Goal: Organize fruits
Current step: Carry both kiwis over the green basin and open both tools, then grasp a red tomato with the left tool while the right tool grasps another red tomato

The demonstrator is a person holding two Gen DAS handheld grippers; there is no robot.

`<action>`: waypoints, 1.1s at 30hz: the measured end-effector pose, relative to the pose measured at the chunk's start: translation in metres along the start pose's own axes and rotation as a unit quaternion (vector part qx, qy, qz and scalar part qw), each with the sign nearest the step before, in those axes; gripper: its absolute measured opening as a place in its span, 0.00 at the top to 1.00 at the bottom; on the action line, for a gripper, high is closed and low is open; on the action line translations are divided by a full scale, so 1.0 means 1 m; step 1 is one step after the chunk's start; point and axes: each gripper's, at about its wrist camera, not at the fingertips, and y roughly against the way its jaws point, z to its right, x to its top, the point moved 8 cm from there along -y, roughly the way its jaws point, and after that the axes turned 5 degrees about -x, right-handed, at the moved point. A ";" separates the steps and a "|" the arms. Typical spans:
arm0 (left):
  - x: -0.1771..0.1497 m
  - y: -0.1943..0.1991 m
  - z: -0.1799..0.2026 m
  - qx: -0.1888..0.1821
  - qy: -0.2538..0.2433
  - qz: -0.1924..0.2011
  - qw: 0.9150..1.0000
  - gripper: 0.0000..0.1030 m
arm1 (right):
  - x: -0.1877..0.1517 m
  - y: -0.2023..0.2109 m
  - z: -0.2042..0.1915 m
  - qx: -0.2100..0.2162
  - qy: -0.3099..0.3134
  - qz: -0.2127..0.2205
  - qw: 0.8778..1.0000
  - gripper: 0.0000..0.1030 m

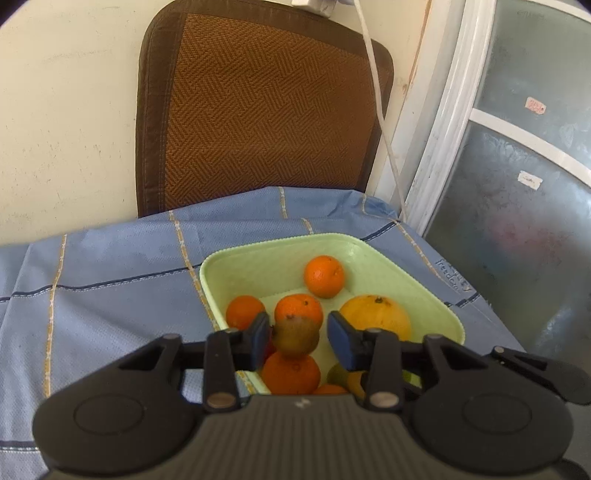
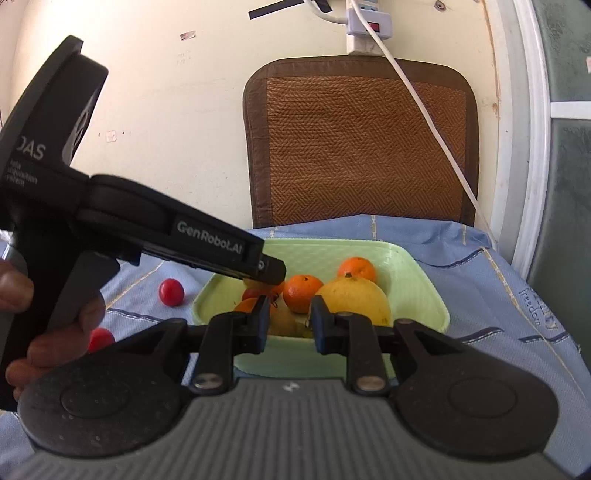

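A light green tray [image 1: 424, 291] on the blue tablecloth holds several oranges [image 1: 324, 276] and a big yellow citrus [image 1: 376, 312]. My left gripper [image 1: 298, 332] is open above the tray's near end; a brownish-green fruit [image 1: 297, 334] sits between its fingers, touching the left pad with a gap at the right pad. In the right wrist view the tray [image 2: 413, 273] lies ahead, with the left gripper's body [image 2: 207, 240] reaching over it. My right gripper [image 2: 288, 317] is open and empty just before the tray's near rim. Two small red fruits [image 2: 171, 291] [image 2: 100, 339] lie on the cloth left of the tray.
A brown woven chair back [image 1: 258, 107] stands behind the table against the wall. A white cable [image 1: 376, 85] hangs from a power strip [image 2: 369, 18]. A window frame [image 1: 454, 110] borders the right side. The table's right edge [image 1: 480, 299] is near the tray.
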 end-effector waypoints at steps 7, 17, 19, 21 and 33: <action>0.003 0.044 0.001 -0.003 0.002 0.047 0.999 0.46 | 0.000 0.023 0.005 -0.010 -0.031 0.023 0.999 0.71; -0.029 0.150 -0.086 0.057 0.044 0.081 0.994 0.42 | -0.025 0.048 -0.010 0.024 -0.115 0.009 0.993 0.71; -0.040 0.152 -0.093 0.059 0.052 0.065 0.995 0.42 | -0.026 0.047 -0.018 0.033 -0.116 -0.001 0.993 0.71; -0.052 0.149 -0.090 0.042 0.056 0.048 0.996 0.42 | -0.026 0.047 -0.025 0.045 -0.113 -0.003 0.993 0.71; -0.093 0.097 -0.067 0.065 0.004 -0.013 0.998 0.70 | -0.006 0.027 -0.066 0.089 -0.070 -0.022 0.993 0.71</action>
